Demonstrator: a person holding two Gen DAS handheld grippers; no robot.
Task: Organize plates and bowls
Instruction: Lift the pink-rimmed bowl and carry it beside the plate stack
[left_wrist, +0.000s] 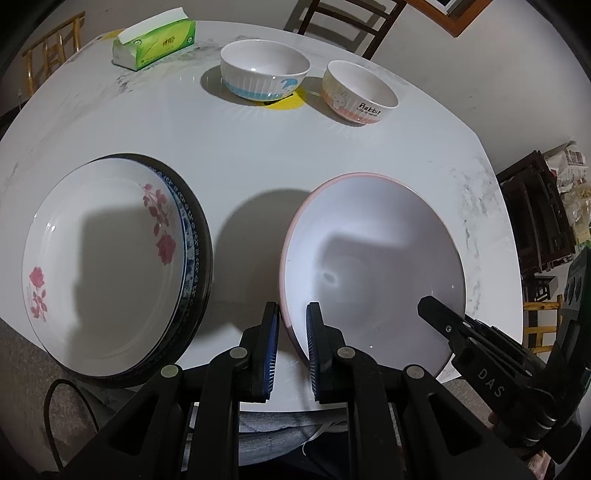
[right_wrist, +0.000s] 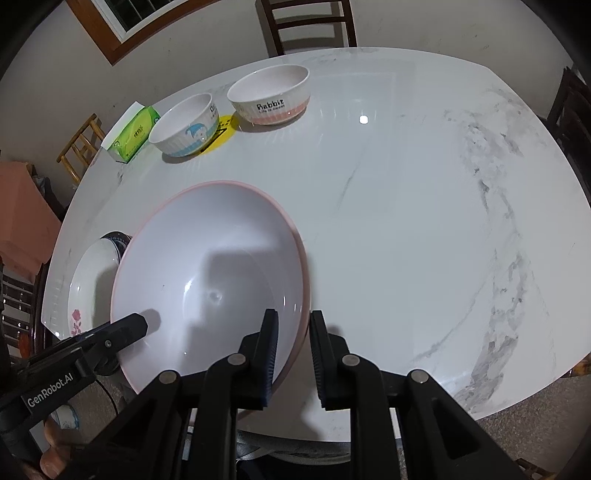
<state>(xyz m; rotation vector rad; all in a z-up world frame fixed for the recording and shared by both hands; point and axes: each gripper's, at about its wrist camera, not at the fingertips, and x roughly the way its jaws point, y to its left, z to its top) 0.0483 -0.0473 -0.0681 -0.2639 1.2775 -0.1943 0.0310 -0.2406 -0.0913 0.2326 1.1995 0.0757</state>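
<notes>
A: Item one, pink plate (left_wrist: 373, 258). You are holding it by two sides of its rim: left gripper (left_wrist: 291, 350) clamped narrow on the near-left edge, right gripper (right_wrist: 293, 360) clamped narrow on the near-right edge. It is sitting between the stack (left_wrist: 110, 266) and the bare table (right_wrist: 406, 221), apparently raised.

A: Item two, the stack, rose plate on top, at your left.

B: Handling?

A: You are likely carrying it to the stack. Keep both grips level, centre it over the rose plate, lower it flat, then release both together.

B: Unclear?

A: Whether the plate is touching the table. The stack's lower plates are showing only as edges. Two bowls (left_wrist: 264, 74) are waiting at the far side.
</notes>
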